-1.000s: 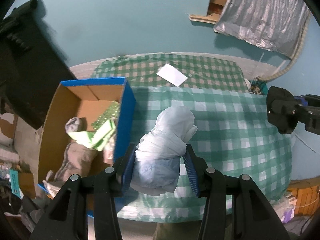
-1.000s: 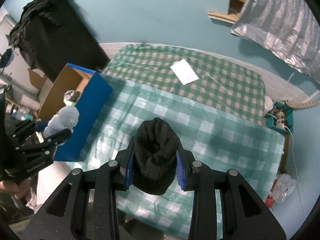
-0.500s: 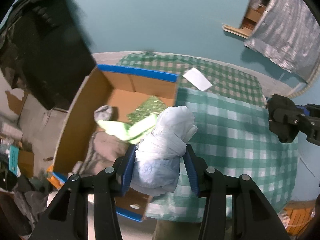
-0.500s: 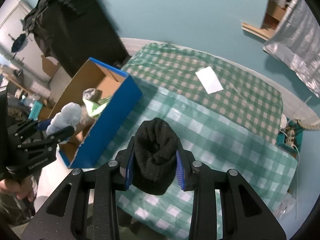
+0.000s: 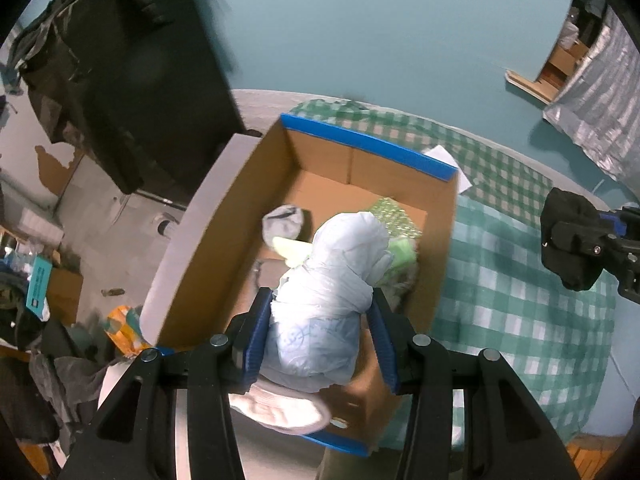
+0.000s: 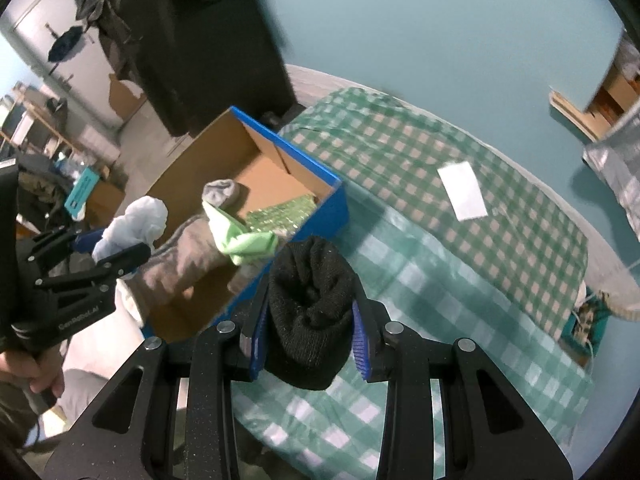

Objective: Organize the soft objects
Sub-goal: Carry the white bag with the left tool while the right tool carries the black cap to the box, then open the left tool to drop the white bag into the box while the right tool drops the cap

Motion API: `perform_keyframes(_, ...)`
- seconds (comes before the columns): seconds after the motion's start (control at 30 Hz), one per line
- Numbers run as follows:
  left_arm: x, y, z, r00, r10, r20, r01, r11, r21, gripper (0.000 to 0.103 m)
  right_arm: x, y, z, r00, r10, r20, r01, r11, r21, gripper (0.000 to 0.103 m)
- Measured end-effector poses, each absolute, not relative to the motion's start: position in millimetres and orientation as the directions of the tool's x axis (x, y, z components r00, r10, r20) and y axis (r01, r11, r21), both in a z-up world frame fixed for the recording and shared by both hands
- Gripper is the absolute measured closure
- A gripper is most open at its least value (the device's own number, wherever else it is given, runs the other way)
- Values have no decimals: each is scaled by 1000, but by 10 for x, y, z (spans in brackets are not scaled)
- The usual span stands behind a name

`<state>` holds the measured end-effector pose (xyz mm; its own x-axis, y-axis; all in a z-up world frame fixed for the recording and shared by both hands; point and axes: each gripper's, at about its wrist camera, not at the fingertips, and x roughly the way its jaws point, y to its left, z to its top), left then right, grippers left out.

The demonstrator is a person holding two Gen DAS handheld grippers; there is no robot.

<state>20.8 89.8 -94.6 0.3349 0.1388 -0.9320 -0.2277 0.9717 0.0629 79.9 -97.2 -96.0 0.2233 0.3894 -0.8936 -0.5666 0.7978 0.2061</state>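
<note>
left wrist: jaws pinch a white bundle (image 5: 328, 296); right jaws pinch a black beanie (image 6: 310, 312).

Dim bluish light, fisheye-bent edges, dark vignette, slight motion blur

Left claw (image 5: 318, 330) points steeply downward, its blue pads pressed against both sides of a pale bundle (image 5: 332, 276). Right claw (image 6: 308, 330) points steeply downward as well, pads clamped on a rolled black knit item (image 6: 310, 312). A bare hand (image 6: 30, 368) grips the left claw's handle at the frame edge.
</note>
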Motion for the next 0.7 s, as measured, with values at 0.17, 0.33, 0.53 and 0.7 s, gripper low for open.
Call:
perform_keyframes(0.17,263,1108,-980,324,137,-936,-261,964,50,55,846,-647,-958,207,396,-895,-599,775,204,70)
perform_keyframes(0.33,304,1246,-1062,305,142,-942,-274,960,56,55,910,-352,-1008,184,402,-897,-610,762,217,70)
perform_keyframes(0.53,375,1380,-1183,280,139,-950,-272,960,61,55,996,-76,-1114,146,408,-901,-613,752,241,70)
perform_keyframes(0.7,426,1414,-1241,268,131,-954,-271,961,56,55,1022,115,-1194,127,396,-909,-615,751,241,70)
